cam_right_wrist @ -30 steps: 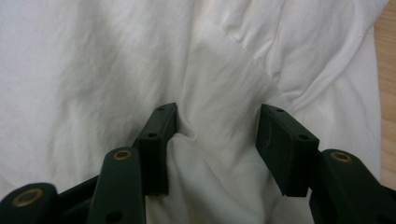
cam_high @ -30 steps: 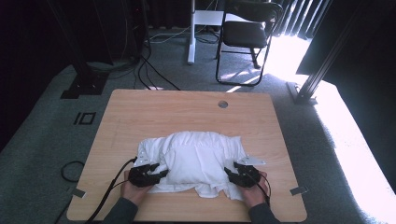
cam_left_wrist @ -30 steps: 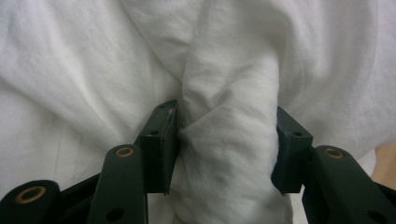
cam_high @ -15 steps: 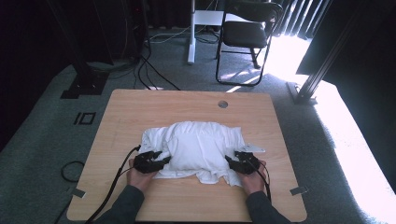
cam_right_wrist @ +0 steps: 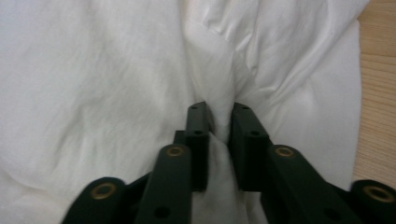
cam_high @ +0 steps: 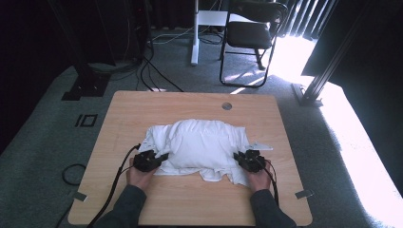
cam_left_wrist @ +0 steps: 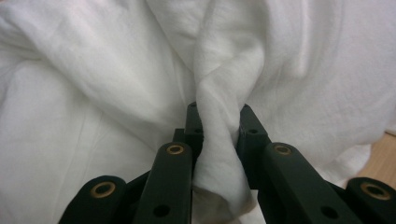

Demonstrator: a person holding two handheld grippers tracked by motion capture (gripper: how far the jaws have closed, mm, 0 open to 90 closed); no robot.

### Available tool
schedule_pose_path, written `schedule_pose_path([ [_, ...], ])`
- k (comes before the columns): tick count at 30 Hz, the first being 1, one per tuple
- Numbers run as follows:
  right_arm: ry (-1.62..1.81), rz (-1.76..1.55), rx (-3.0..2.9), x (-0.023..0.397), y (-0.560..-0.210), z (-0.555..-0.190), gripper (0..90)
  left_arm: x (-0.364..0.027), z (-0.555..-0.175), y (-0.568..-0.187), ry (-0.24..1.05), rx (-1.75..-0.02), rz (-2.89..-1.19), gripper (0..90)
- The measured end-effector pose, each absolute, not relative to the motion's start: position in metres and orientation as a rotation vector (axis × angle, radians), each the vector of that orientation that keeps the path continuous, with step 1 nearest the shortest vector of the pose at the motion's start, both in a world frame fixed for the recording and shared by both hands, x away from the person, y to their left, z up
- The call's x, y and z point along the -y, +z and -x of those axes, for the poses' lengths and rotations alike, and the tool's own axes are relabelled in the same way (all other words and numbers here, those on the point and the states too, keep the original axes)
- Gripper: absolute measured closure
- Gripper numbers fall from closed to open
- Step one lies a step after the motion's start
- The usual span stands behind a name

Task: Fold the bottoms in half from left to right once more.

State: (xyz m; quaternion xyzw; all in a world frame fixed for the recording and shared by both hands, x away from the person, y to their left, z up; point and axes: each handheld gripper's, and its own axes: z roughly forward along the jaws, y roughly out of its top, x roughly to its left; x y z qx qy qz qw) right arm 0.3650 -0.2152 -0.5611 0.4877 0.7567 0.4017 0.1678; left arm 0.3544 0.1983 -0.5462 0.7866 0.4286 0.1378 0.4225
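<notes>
Pinching bunched folds, both just-closed grippers, left [cam_high: 163,156] and right [cam_high: 236,156], clamp the white cloth [cam_high: 199,145] mid-frame: soft, light, limp; hold gathered edges.

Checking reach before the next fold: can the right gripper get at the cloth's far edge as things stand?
Probably not right away. The right gripper has just been closing, and its fingers pinch a fold at the near side of the cloth. The piled cloth lies between it and the far edge; it would have to let go first.
</notes>
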Motion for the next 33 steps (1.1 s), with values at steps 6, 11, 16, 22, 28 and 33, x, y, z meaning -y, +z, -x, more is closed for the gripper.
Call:
schedule_pose_path([
  [6,1.128,-1.413,-2.123,0.214,-0.56,-0.362,83.3,-0.217,-0.345,-0.548,0.305,-1.117,-1.951,80.6],
  [11,1.11,-1.413,-2.115,0.214,-0.56,-0.361,83.0,-0.232,-0.336,-0.543,0.353,-1.165,-1.943,72.6],
  [16,1.105,-1.421,-2.116,0.214,-0.557,-0.36,76.4,-0.25,-0.329,-0.533,0.418,-1.218,-1.877,56.9],
  [22,1.127,-1.38,-2.049,0.21,-0.539,-0.354,57.4,-0.258,-0.338,-0.523,0.422,-1.229,-1.79,43.5],
  [28,1.218,-1.291,-2.019,0.19,-0.511,-0.353,49.6,-0.248,-0.361,-0.526,0.374,-1.259,-1.796,35.3],
  [33,1.25,-1.191,-2.066,0.16,-0.498,-0.361,55.5,-0.238,-0.376,-0.54,0.362,-1.305,-1.871,34.1],
])
